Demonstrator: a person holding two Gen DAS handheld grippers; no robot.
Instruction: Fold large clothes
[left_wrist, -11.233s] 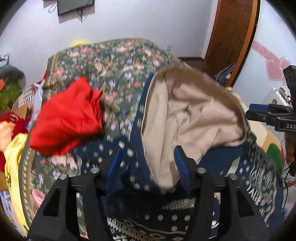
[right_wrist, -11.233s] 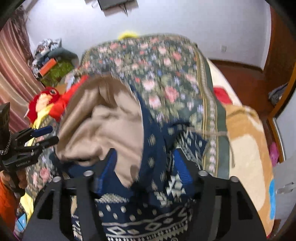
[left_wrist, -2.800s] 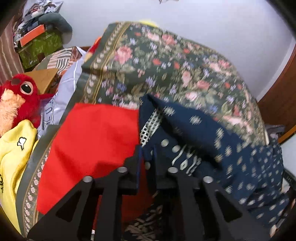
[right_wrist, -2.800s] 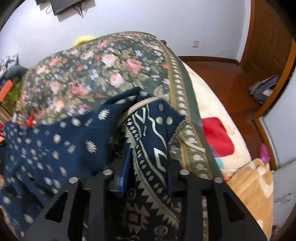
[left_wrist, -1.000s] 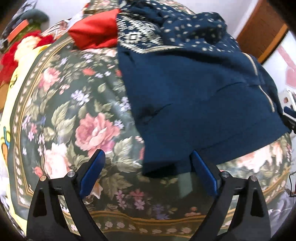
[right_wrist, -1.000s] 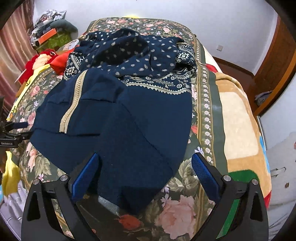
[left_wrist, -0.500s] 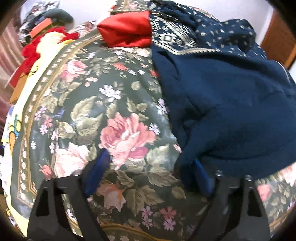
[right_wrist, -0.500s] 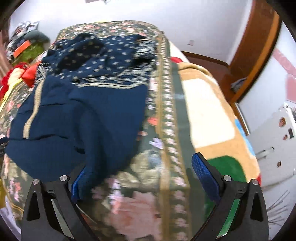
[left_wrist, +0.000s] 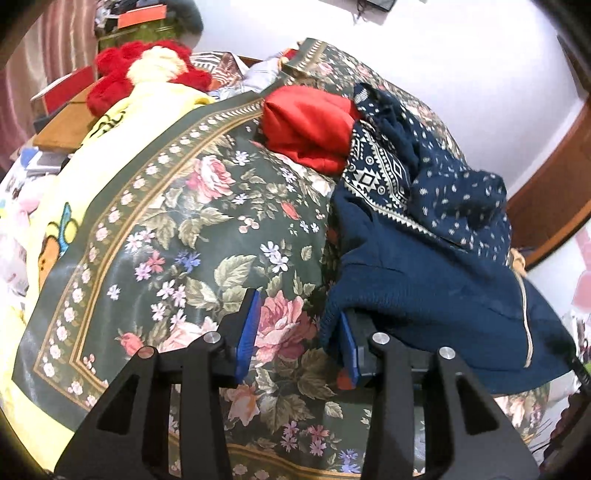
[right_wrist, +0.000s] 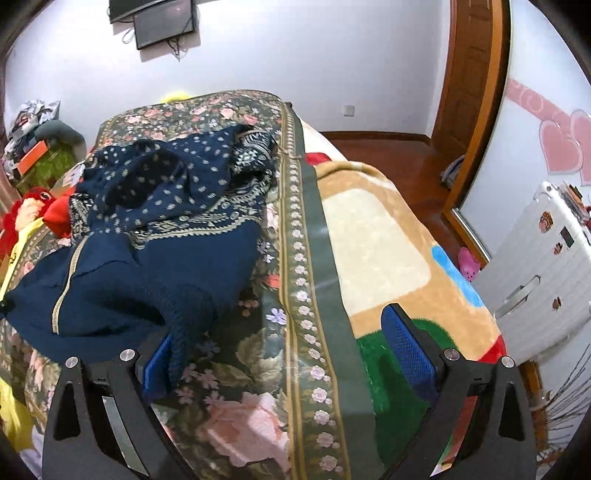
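My left tool (left_wrist: 295, 339) has its jaws partly apart and closing. The ribbed hem corner of the navy garment (left_wrist: 424, 280) hangs against the inner face of the blue pad (left_wrist: 349, 350) on the picture's right, while the other pad stands clear over a pink rose on the floral bedspread (left_wrist: 177, 236). The cloth is not pinched from both sides.

My right tool (right_wrist: 288, 354) stands wide apart. A ribbed fold of the same navy garment (right_wrist: 147, 280) droops over the blue pad (right_wrist: 157, 363) on the picture's left; the far pad (right_wrist: 406, 354) sits well off, over the tan and green blanket (right_wrist: 373, 254) near the bed's edge. Nothing is clamped.

Outward from both tools, the garment lies spread across the middle of the bed on the bedspread, its plain navy part nearest me and its white-patterned part bunched toward the far end. A red garment (left_wrist: 306, 129) lies crumpled just beside that bunched part, touching it. Beyond it, off the bed's side, sit a red plush toy (left_wrist: 144, 70) and a yellow blanket (left_wrist: 122, 136).
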